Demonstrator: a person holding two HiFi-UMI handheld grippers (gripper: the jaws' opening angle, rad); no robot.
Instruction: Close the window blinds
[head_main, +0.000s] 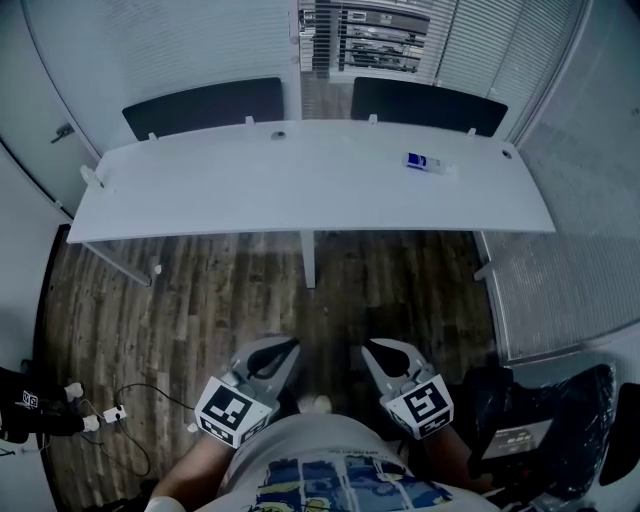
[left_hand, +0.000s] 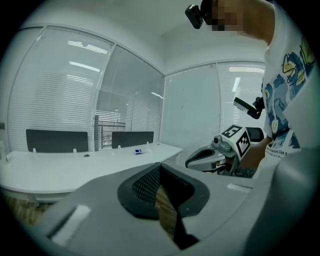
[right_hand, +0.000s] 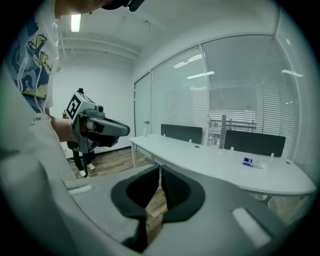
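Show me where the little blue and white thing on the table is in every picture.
Head view: blue-and-white item on the white table, upper right.
Left gripper view: item just left of centre, on the table's right end.
Right gripper view: item at right.
Shared landmark: open blinds between two dark screens.

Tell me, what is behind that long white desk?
Two dark panels stand along its far edge, then window blinds; one middle strip has open slats. The desk hides the panels' lower parts.
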